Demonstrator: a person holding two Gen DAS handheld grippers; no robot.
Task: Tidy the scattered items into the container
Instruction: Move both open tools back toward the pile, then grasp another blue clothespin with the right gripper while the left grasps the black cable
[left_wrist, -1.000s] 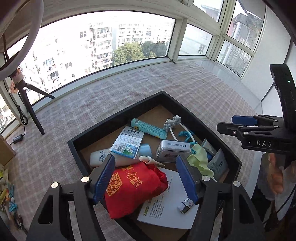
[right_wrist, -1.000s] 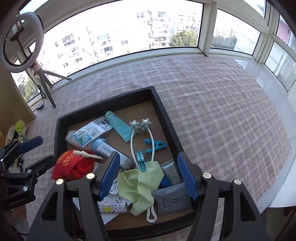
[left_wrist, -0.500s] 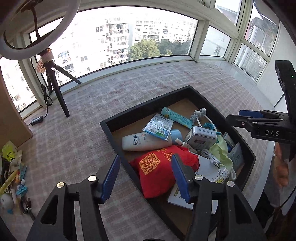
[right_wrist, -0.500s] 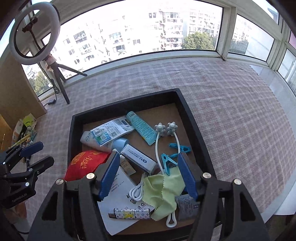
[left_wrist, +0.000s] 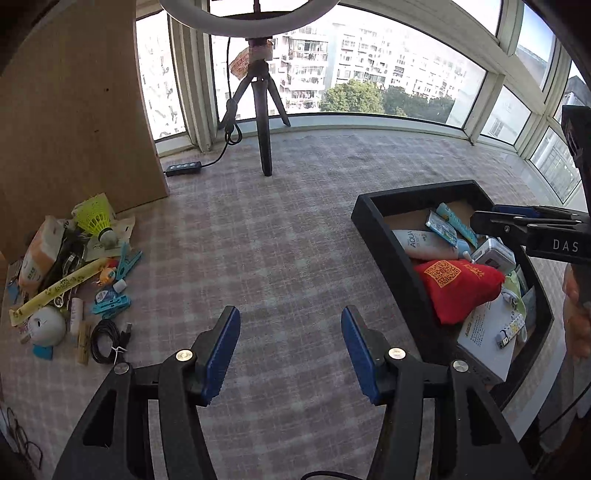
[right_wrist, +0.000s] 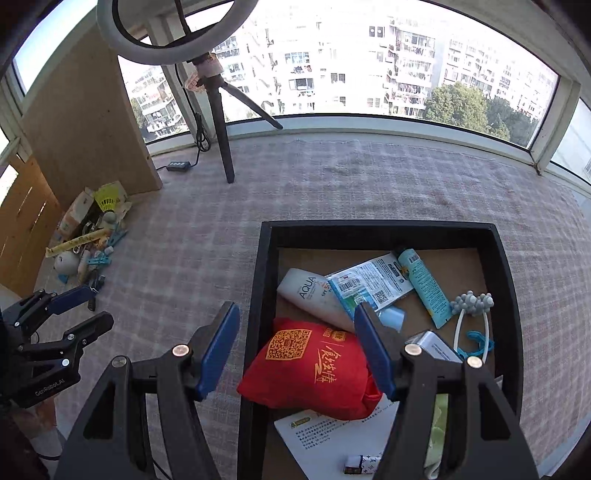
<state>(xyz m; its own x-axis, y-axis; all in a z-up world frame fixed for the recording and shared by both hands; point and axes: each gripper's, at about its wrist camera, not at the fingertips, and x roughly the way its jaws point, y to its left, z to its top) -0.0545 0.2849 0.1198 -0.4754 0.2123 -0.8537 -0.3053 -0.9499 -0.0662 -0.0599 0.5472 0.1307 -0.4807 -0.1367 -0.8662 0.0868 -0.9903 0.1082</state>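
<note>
A black tray sits on the checked cloth and holds a red pouch, a white AQUA tube, a teal tube, a packet and other items. A pile of scattered items lies at the left by a wooden panel: a yellow shuttlecock, blue clips, a black cable, a white ball. My left gripper is open and empty over bare cloth between pile and tray. My right gripper is open and empty above the tray's left wall.
A ring light on a black tripod stands at the back, with a power strip and cable beside it. A wooden panel rises at the left. Windows curve around the back.
Both grippers have swung left, away from the tray's middle. The pile of scattered items and the tripod have come into view. Both grippers stay open and empty.
</note>
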